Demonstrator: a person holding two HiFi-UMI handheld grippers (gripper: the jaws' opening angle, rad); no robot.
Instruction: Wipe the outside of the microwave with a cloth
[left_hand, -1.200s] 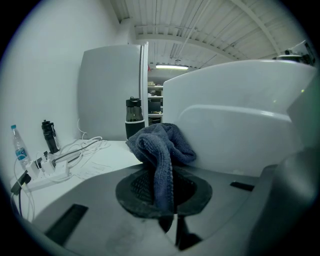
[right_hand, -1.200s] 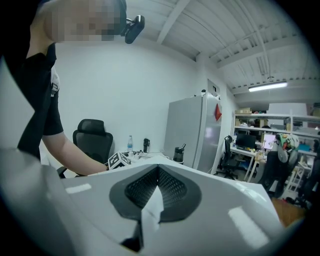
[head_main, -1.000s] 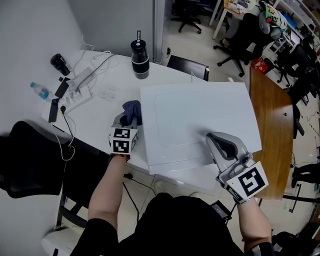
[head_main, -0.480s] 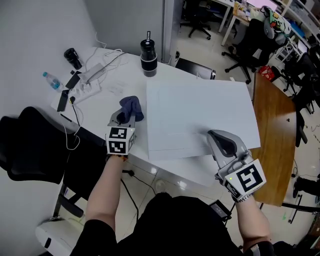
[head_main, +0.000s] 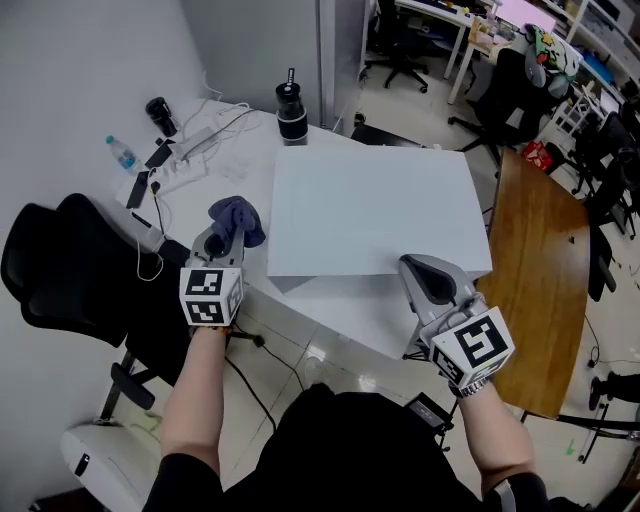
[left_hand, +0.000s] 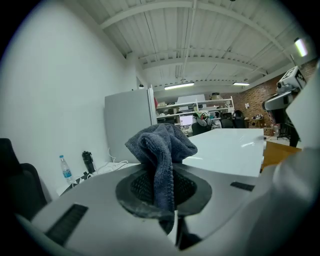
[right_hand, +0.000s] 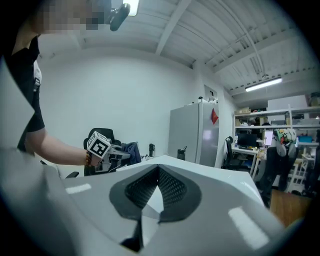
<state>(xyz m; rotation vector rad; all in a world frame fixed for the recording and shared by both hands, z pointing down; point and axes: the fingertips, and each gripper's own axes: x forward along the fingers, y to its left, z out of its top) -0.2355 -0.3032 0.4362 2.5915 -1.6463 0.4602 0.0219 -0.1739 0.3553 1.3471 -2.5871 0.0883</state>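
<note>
The microwave is a white box, and I look down on its flat top at the middle of the head view. A dark blue cloth hangs bunched from my left gripper, which is shut on it and held just off the microwave's left side. In the left gripper view the cloth drapes over the pads, with the microwave top beyond on the right. My right gripper hovers at the front right corner of the top. Its pads meet at the tips and hold nothing.
A black flask stands on the white desk behind the microwave. A power strip with cables and a water bottle lie at the far left. A black chair is on the left, a wooden table on the right.
My left gripper has risen with the cloth and drawn a little away from the microwave's left edge. My right gripper has shifted slightly along the front right corner. The head view has pulled back.
</note>
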